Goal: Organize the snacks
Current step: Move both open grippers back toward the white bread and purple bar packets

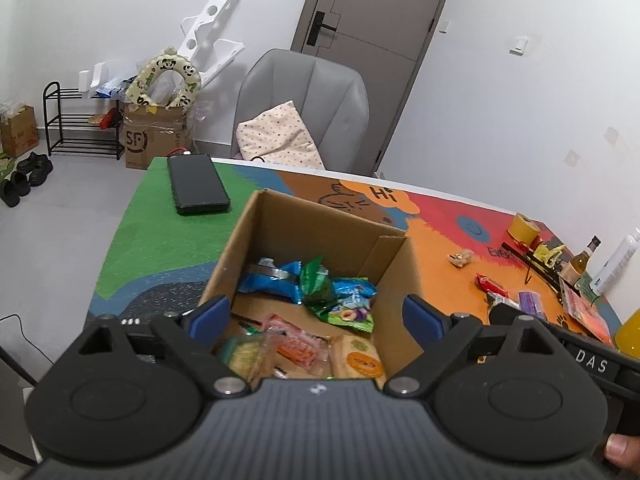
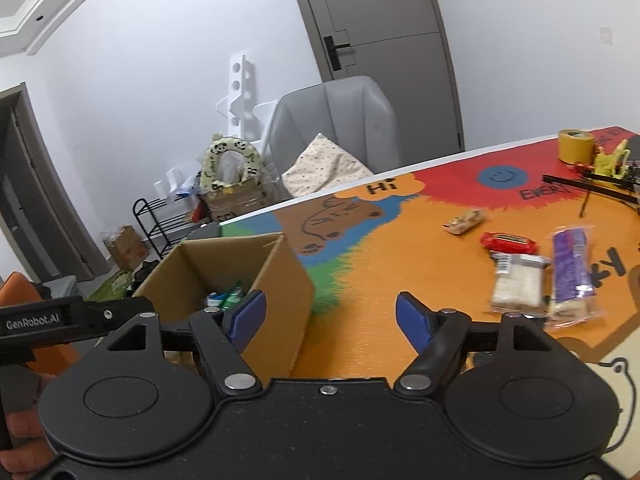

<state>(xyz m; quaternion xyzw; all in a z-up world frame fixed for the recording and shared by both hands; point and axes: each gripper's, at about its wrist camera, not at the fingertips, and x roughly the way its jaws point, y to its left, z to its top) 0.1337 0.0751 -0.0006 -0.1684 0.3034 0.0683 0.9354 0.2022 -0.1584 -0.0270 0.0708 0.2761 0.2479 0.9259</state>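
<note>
Cardboard box collects snacks; left gripper hangs spread above it, right gripper (also spread, empty) beside it.

A lived-in home room: a grey armchair with a cushion at centre, shoe rack and slippers at left.

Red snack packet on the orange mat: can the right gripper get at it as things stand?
Probably yes. The right gripper is open and empty, the red packet lies uncovered ahead to its right, with bare mat between.
</note>
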